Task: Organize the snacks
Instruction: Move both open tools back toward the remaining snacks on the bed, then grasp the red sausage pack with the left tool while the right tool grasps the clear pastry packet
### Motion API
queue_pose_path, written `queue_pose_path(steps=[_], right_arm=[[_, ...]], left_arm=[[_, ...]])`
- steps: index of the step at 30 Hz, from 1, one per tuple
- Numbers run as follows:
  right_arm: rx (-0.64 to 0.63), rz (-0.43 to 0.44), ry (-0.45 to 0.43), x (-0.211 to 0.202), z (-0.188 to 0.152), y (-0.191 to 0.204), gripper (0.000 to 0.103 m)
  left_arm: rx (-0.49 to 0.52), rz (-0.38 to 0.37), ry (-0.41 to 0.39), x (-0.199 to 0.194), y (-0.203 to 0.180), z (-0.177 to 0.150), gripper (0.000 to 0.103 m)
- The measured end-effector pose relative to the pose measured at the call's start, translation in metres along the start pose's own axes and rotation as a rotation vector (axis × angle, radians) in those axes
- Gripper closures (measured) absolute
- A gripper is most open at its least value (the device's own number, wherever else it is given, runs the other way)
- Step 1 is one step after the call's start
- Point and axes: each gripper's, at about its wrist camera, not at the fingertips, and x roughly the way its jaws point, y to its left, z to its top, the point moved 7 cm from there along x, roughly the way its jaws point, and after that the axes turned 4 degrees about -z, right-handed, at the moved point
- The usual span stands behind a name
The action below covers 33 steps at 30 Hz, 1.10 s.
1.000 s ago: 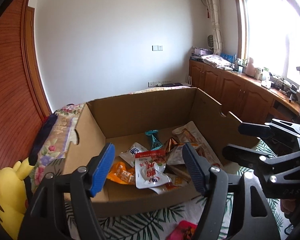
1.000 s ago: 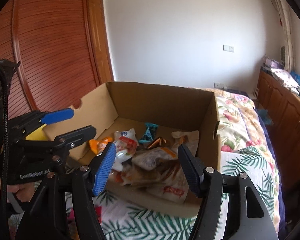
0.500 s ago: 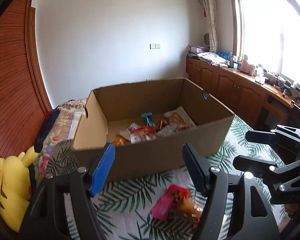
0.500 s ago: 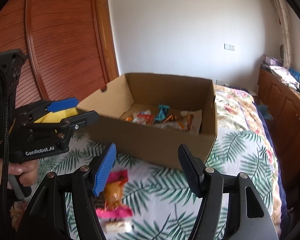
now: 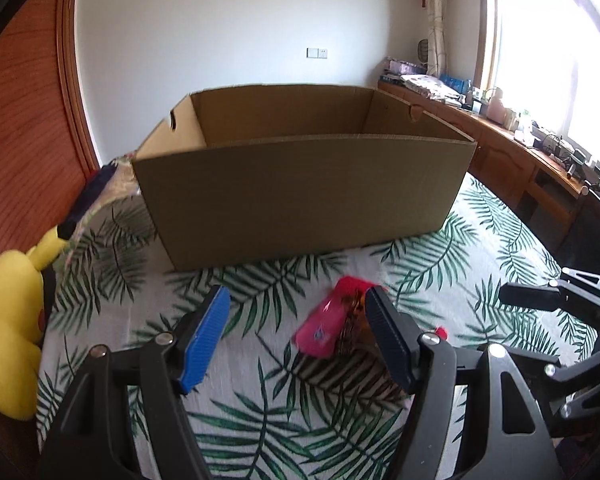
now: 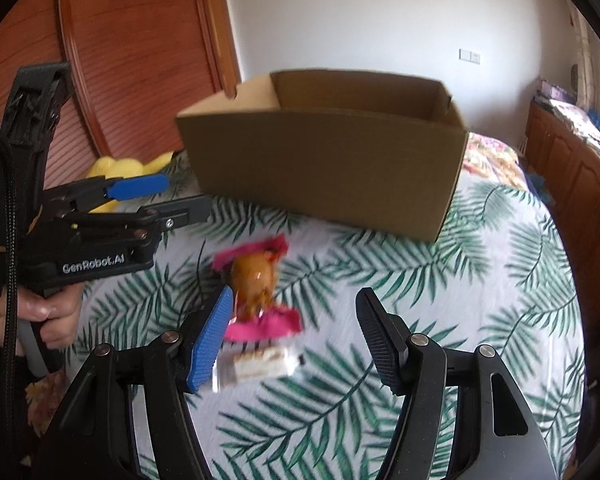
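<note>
Cardboard box (image 5: 300,192) fills the middle of the left wrist view, standing open-topped on a bedspread (image 5: 260,420) printed with green palm leaves, its long side facing the camera. The left gripper (image 5: 296,336) hangs low over the spread with its fingers apart and nothing between them. A pink-wrapped snack (image 5: 326,324) lies on the spread just in front of the box, beside and partly behind the right-hand finger; its long axis runs from near left up toward far right. A yellow plush toy (image 5: 8,320) sits at the left edge, and the right gripper (image 5: 540,312) shows at the right edge. In the right wrist view the box (image 6: 324,168) stands farther back, one corner turned toward the camera. The right gripper (image 6: 294,332) is spread open and empty above the spread (image 6: 440,300). The pink snack (image 6: 258,284), clear in the middle with an amber lump inside and pink twisted ends, lies near the blue left finger; its long axis runs from far left down to near right. A small clear-wrapped pale bar (image 6: 256,364) lies crosswise just below it, between the fingers but not touched by them. The left gripper (image 6: 168,196), open, is held by a hand (image 6: 32,316) at the left.
</note>
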Motion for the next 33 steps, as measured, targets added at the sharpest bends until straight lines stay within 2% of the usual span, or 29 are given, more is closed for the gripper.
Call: queue_pose_path(steps=[7, 17, 21, 26, 29, 31, 33], right_arm=[[-0.015, 0.019, 0.046, 0.017, -0.020, 0.014, 0.037], [-0.029, 0.016, 0.097, 0.033, -0.035, 0.020, 0.037], [-0.019, 0.022, 0.124, 0.037, -0.040, 0.022, 0.037], [-0.066, -0.015, 0.118, 0.035, -0.045, 0.027, 0.037], [-0.095, -0.038, 0.105, 0.032, -0.047, 0.028, 0.047], [-0.086, -0.029, 0.098, 0.029, -0.048, 0.028, 0.066], [-0.078, -0.031, 0.094, 0.028, -0.048, 0.025, 0.074]], left_arm=[[-0.023, -0.001, 0.031, 0.005, 0.008, -0.021, 0.032], [-0.048, -0.002, 0.042, 0.004, 0.016, -0.034, 0.032], [-0.056, 0.003, 0.013, -0.002, 0.017, -0.034, 0.032], [-0.072, -0.008, 0.008, -0.005, 0.017, -0.035, 0.032], [-0.066, -0.007, 0.008, -0.006, 0.016, -0.036, 0.032], [-0.071, -0.012, 0.011, -0.005, 0.014, -0.036, 0.032], [-0.074, -0.017, 0.015, -0.003, 0.012, -0.037, 0.032]])
